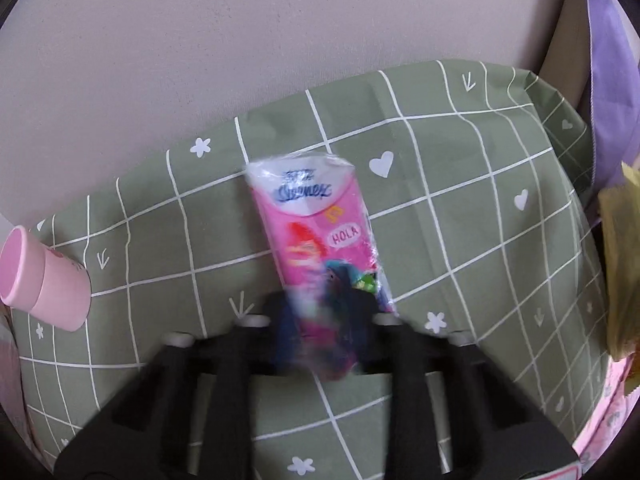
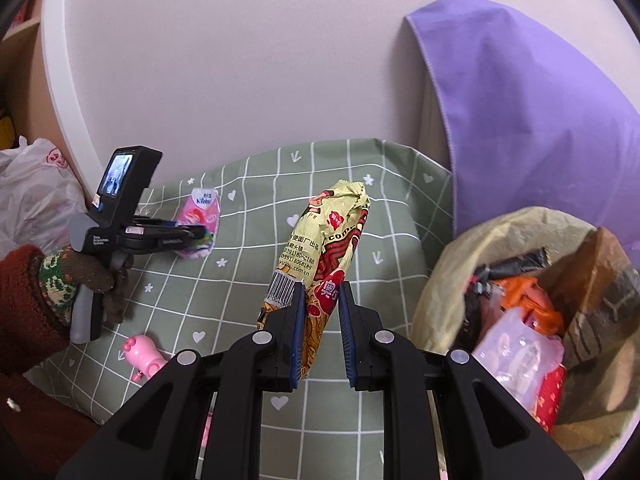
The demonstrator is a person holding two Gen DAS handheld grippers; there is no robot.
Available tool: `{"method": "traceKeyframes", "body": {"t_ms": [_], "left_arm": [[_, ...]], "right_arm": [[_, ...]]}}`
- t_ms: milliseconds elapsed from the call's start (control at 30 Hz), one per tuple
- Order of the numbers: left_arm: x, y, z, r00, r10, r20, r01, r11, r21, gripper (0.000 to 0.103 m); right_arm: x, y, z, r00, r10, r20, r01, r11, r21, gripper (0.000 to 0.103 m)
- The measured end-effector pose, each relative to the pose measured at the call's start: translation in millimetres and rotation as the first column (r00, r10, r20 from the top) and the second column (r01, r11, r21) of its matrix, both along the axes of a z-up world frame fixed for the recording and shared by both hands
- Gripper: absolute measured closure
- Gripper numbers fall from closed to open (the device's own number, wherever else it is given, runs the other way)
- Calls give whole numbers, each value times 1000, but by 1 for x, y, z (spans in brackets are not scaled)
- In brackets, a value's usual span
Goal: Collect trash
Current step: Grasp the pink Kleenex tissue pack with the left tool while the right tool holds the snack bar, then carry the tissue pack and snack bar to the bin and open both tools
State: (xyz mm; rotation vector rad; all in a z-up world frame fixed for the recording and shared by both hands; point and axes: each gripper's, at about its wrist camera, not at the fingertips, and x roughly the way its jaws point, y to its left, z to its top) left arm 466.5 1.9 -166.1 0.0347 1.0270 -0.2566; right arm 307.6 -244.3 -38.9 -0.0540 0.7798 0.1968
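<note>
My left gripper [image 1: 320,312] is shut on a pink Kleenex tissue pack [image 1: 316,216], which sticks out forward over the green checked cloth [image 1: 460,184]. Its near end is blurred. From the right wrist view the left gripper [image 2: 200,236] holds the same pack [image 2: 200,216] at the left. My right gripper [image 2: 322,292] is shut on a yellow and red noodle packet [image 2: 328,236], held just above the cloth [image 2: 240,280]. A bin lined with a yellow bag [image 2: 444,280], holding several wrappers, stands at the right.
A pink cup [image 1: 44,280] lies on its side at the cloth's left edge. A pink pig toy [image 2: 144,356] lies near the front left. A purple cloth [image 2: 520,120] hangs at the right and a white plastic bag [image 2: 32,192] sits far left. A wall is behind.
</note>
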Motion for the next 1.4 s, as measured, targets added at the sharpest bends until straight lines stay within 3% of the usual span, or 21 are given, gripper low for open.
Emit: {"method": "traceKeyframes", "body": {"t_ms": [300,467,567,733,800,933,1133,1400], "left_arm": [[-40,-10,81,983,-48,175,66,993,-96,95],[-62,-33,137,956,-125,266,182,963,-198,95],[-70,-57,171,928,-212,306,304,906,-295,95],[-78,-109,197,867,-384,319,485,797,-359,95],[-83,-139,198,833,-456,313,549,751,-367,95],[-89,-191,181,783,-568,253,622,700,-351,95],[-86,-258,127,772,-630,89,621,716,-320,95],[-88,-302,105,780,-626,24,608,747,-270,95]], "right_arm": [[-19,-11,21,997,-34,74,32,999,19,86],[-34,-21,50,984,-53,172,53,999,10,86],[-50,-37,75,963,-99,249,101,995,5,86],[-78,-80,105,916,-218,337,232,973,-1,86],[-86,-101,108,902,-276,332,294,956,-4,86],[-88,-137,94,905,-348,246,355,935,18,86],[-59,-165,46,935,-343,89,346,938,-19,86],[-42,-182,21,973,-227,27,229,971,-67,86]]}}
